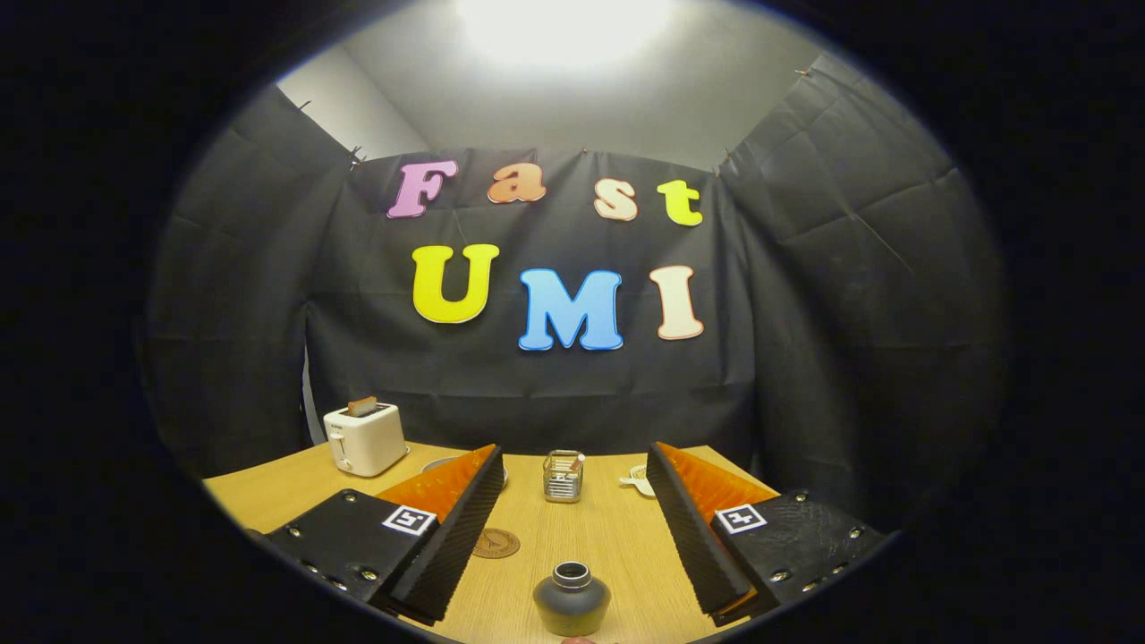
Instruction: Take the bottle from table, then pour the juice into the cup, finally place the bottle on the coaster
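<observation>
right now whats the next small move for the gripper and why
Probably ease the gripper down and forward, then close on the bottle. Its fingers stand wide open with nothing between them, and the bottle sits upright on the table, low between them, not yet gripped.

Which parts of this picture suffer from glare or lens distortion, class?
Gripper view: the ceiling light blows out to white glare; fisheye bending curves the table edge; the bottle between the open gripper fingers stays sharp, evenly lit.
</observation>
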Tool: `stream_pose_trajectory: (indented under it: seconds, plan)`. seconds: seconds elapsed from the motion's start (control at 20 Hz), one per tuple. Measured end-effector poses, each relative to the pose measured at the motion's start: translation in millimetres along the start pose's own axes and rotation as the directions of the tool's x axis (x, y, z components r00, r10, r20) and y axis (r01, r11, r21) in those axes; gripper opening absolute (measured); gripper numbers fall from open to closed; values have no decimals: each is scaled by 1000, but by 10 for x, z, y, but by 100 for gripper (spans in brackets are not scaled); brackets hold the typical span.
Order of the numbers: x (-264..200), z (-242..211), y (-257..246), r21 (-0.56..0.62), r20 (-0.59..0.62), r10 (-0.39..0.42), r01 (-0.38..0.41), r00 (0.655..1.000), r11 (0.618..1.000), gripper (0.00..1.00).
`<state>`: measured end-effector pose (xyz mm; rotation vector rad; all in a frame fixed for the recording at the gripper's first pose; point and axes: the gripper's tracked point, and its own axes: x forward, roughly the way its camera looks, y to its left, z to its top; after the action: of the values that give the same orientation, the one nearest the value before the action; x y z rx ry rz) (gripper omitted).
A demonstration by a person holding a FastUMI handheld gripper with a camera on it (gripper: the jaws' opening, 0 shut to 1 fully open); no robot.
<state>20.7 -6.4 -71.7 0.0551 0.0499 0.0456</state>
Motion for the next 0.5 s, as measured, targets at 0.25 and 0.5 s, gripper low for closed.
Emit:
stream_pose_trajectory:
  seconds: [0.25, 0.5]
  plan:
    - [29, -526, 54, -10, -107, 53, -54, 993, 998, 98]
    - [62, -986, 81, -22, -174, 78, -83, 982, 996, 98]
